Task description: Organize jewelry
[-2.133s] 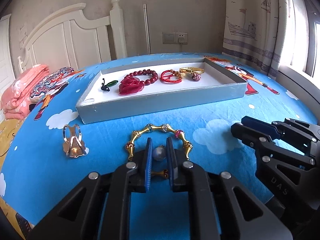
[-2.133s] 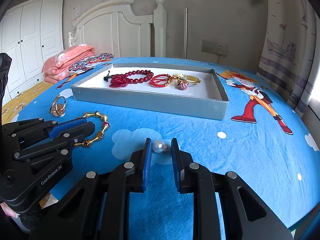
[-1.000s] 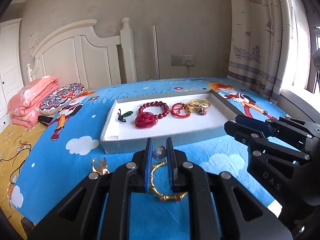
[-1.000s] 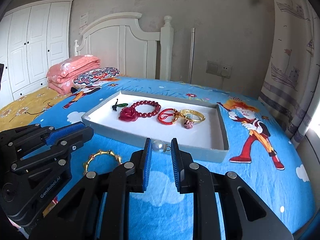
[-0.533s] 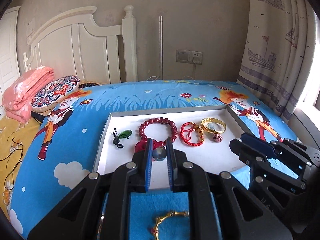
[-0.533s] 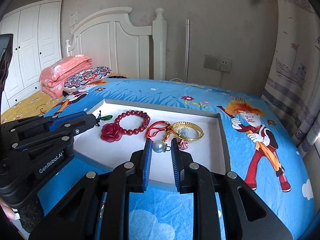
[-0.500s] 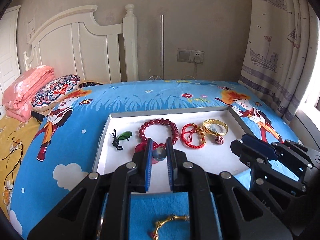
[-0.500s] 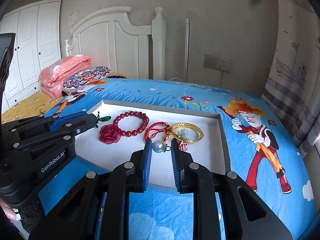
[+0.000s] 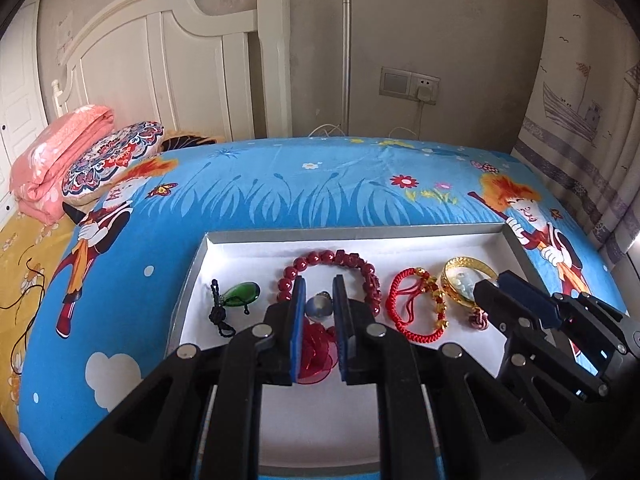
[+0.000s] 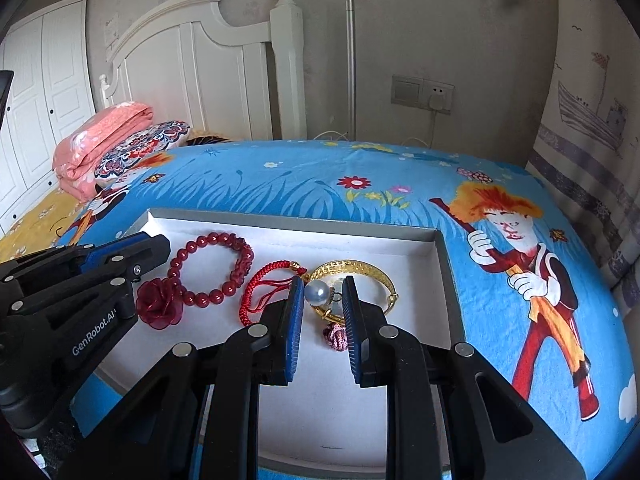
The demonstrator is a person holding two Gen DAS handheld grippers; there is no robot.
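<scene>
Shallow grey cardboard tray (image 9: pixel 352 236) lined white, dark red round-bead bracelet (image 10: pixel 208 272), translucent red fabric rose (image 10: pixel 159 309), green glass teardrop pendant (image 9: pixel 239 294) on black cord, patterned gold bangle (image 10: pixel 360 272), blue cartoon-print bedsheet (image 10: pixel 320 184), black gripper fingers (image 10: pixel 290 320) had blue pads.

White headboard (image 9: pixel 168 60), folded pink blanket (image 9: pixel 60 152), patterned pillow (image 9: pixel 116 160), wall socket (image 9: pixel 410 84), ship-print curtain (image 9: pixel 588 120)

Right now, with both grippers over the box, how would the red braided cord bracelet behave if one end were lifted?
The red braided cord bracelet would probably flop and dangle, since its loop lies slack and uneven on the white tray floor. It looks light, being thin cord. Its small gold beads may swing and could snag the gold bangle close beside it.
</scene>
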